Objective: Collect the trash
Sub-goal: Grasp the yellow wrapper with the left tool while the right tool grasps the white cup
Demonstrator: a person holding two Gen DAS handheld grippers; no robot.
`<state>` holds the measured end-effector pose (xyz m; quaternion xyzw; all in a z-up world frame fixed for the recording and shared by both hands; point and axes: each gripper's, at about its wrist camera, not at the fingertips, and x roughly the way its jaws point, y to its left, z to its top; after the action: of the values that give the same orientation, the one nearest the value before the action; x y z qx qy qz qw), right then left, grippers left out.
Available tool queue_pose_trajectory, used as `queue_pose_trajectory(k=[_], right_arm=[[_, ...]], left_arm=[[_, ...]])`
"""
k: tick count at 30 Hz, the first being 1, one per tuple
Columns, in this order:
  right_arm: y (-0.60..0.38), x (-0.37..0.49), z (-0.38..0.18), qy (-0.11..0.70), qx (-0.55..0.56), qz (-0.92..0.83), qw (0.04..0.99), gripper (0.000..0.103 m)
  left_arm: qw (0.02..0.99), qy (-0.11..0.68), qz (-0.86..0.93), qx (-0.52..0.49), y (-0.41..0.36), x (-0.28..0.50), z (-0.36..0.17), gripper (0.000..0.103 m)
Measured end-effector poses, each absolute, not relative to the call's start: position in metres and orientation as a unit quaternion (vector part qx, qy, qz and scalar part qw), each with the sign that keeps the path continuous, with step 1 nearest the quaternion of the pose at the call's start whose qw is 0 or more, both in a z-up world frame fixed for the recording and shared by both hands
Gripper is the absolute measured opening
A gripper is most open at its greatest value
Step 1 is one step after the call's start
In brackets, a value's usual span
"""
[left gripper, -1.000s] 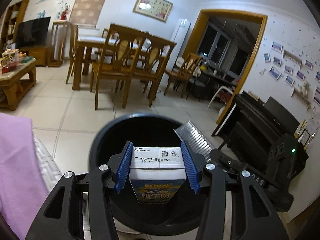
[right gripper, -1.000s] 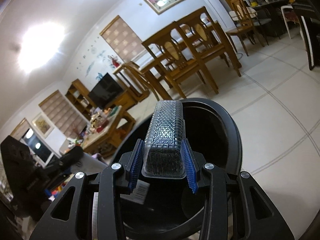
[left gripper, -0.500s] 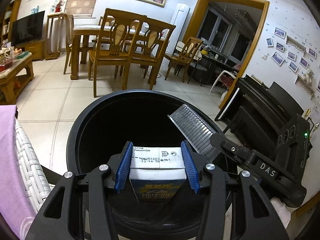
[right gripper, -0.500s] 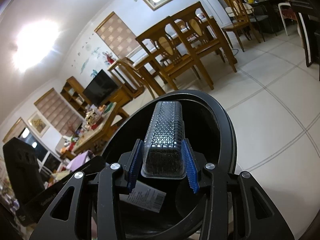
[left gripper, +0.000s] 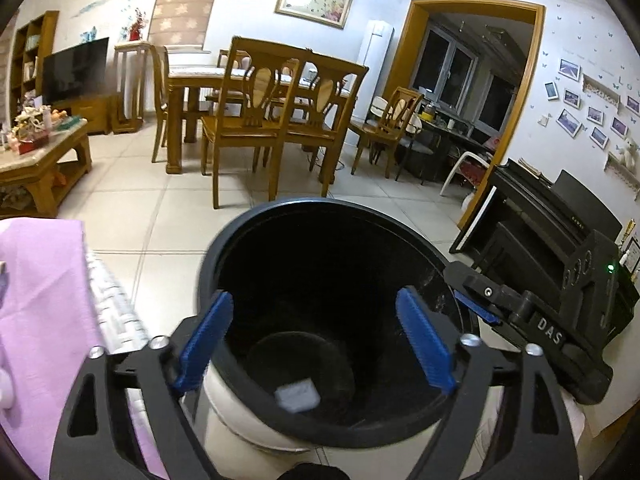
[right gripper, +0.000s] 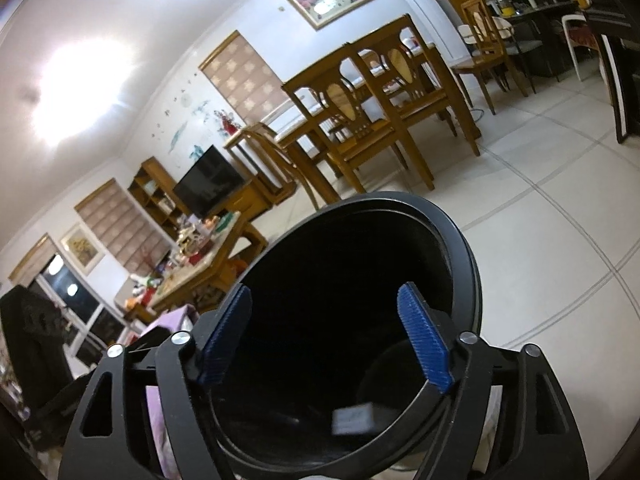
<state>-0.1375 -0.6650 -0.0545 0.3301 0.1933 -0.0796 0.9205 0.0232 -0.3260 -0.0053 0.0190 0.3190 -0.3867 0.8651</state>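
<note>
A black round trash bin (left gripper: 320,206) stands right below both grippers. My left gripper (left gripper: 316,340) hangs over its mouth with the jaws opening wide and nothing between the blue pads (left gripper: 204,344). A small pale carton (left gripper: 298,394) lies blurred deep inside the bin. My right gripper (right gripper: 324,340) is over the same bin (right gripper: 400,200), jaws also opening and empty. A pale blurred piece (right gripper: 354,420) shows low in the bin there; I cannot tell which item it is. The clear plastic tray is not visible. The right gripper's black housing (left gripper: 560,320) reaches in from the right.
A pink cloth (left gripper: 44,300) over a white wicker seat (left gripper: 108,304) is close on the left. A wooden dining table with chairs (left gripper: 272,120) stands beyond on pale tiles. A coffee table (left gripper: 40,160) is far left, a black piano (left gripper: 552,216) on the right.
Both grippers have let go: the milk carton left the left jaws and the clear plastic tray left the right jaws. Both jaws now stand wide over the bin.
</note>
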Motion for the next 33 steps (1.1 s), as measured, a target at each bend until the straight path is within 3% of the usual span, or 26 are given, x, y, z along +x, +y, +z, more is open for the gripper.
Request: queue_pose_trajectory(k=[16,25,33], right_arm=[[-0.567,-0.105,-0.028,0.234,0.240,-0.002,0.942,0.079],[-0.433,-0.048,-0.003,0.290,0.147,0.122,0.938,0.079],[-0.321,0.023,0.012,0.351,0.045,0.172,0.919,0.079]], left_arm=[[0.900,0.316,-0.301,0.000,-0.185,0.031,0.010,0.091],[0.914,0.360,-0.173,-0.071,-0.055,0.082,-0.003,0.091],[0.902,0.400,-0.141,-0.085,-0.031,0.125,-0.028,0.089]])
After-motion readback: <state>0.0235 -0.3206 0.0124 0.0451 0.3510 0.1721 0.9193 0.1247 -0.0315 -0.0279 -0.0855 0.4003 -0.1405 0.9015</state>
